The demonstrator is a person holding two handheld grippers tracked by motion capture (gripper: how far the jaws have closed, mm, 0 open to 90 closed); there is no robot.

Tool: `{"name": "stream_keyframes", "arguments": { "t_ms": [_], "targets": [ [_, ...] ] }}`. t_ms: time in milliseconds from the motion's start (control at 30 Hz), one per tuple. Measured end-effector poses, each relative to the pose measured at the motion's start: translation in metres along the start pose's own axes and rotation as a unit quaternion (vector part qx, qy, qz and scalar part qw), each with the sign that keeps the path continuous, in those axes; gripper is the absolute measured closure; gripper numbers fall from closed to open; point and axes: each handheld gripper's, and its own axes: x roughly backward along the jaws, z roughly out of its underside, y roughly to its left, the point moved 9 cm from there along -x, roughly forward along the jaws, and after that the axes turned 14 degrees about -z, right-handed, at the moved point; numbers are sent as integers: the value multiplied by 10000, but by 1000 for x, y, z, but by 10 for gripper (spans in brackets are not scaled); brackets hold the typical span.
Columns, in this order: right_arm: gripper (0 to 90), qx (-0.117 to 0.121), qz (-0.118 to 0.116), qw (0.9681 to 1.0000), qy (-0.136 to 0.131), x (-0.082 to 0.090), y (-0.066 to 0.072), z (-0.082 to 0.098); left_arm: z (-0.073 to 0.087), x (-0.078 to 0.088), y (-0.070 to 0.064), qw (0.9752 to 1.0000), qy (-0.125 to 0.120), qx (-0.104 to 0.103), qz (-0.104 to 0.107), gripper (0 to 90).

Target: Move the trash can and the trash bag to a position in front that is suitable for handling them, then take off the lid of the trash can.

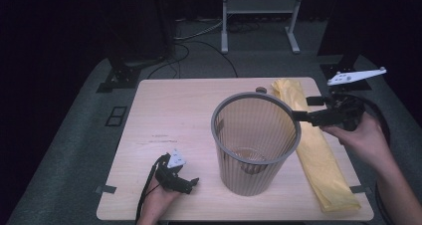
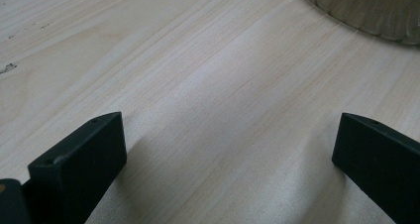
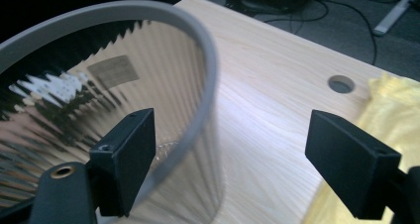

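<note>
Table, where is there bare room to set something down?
The widest bare patch is the table left of the bin, from the far edge down to the left gripper. The right side is crowded: yellow cloth and the right gripper at the bin's rim.

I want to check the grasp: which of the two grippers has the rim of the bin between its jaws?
The right gripper: its open jaws straddle the grey rim of the bin. The left gripper rests open over bare table, apart from the bin.
</note>
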Motion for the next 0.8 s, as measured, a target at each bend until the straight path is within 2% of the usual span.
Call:
{"name": "stream_keyframes", "arguments": {
  "t_ms": [133,233,267,333,433,567,633,800],
  "targets": [
    [132,-163,60,9997,-188,12,-13,8,0,0,1,10000,-9,43,4,0],
    [126,-177,136,9996,-193,16,-19,15,0,0,2,10000,28,60,11,0],
    [122,-200,253,9993,-167,20,-27,26,-1,1,3,9999,69,115,19,0],
    [122,-271,344,9989,-185,23,-34,35,-2,4,4,9999,79,141,39,0],
    [109,-335,460,9981,-236,25,-46,51,-8,12,4,9995,-46,256,164,0],
    [78,-260,680,9972,-170,20,-61,78,-15,22,2,9993,-82,220,284,0],
    [50,-214,789,9966,-123,14,-68,91,-24,32,2,9989,-133,238,383,0],
    [22,-356,852,9957,121,-4,-82,127,-45,55,1,9975,-326,303,545,25]
  ]
}}
